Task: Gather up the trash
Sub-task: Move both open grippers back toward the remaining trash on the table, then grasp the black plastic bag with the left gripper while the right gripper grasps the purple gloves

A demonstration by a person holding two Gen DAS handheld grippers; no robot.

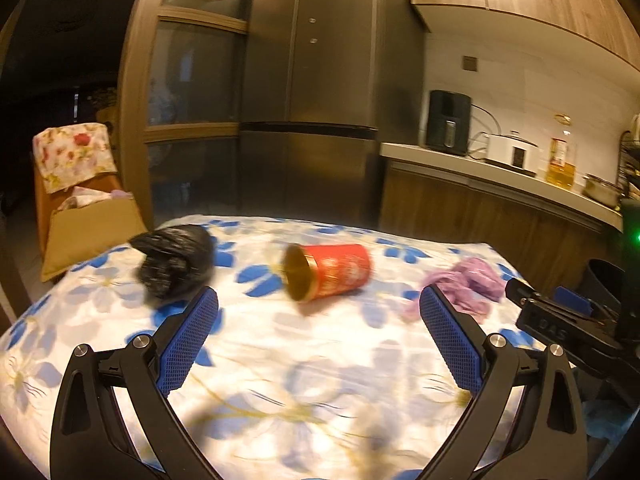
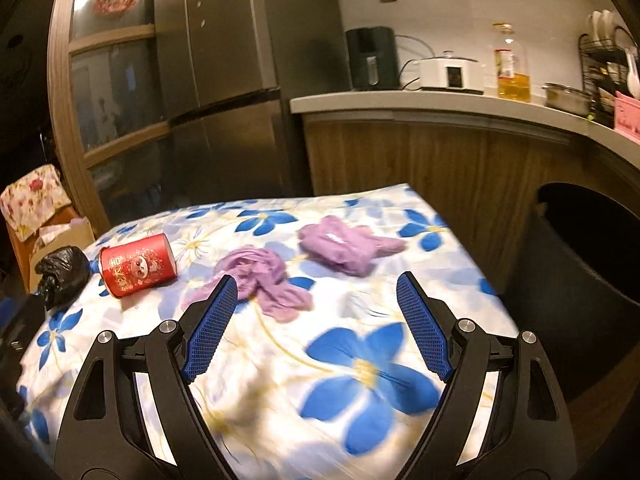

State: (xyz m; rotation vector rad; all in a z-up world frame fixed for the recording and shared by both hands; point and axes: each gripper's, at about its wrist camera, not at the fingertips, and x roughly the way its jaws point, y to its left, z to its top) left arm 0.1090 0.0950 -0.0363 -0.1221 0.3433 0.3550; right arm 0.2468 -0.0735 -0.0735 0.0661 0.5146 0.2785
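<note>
A red paper cup (image 1: 332, 274) (image 2: 136, 268) lies on its side on the flower-print table (image 1: 280, 360) (image 2: 360, 360). A crumpled black plastic bag (image 1: 174, 264) (image 2: 62, 274) sits at the table's left end. Two crumpled purple cloths lie further right, one nearer (image 2: 260, 276) (image 1: 468, 284), one beyond it (image 2: 348, 248). My left gripper (image 1: 319, 304) hovers open in front of the cup, nothing between its fingers. My right gripper (image 2: 316, 292) is open above the table, just short of the nearer purple cloth. The right gripper's body (image 1: 560, 320) shows at the right edge of the left wrist view.
A dark bin (image 2: 580, 264) stands on the floor right of the table. Behind are a steel fridge (image 1: 312, 100), a glass-door cabinet (image 1: 192, 80) and a counter (image 2: 440, 100) with appliances and an oil bottle. A cardboard box (image 1: 88, 236) sits left of the table.
</note>
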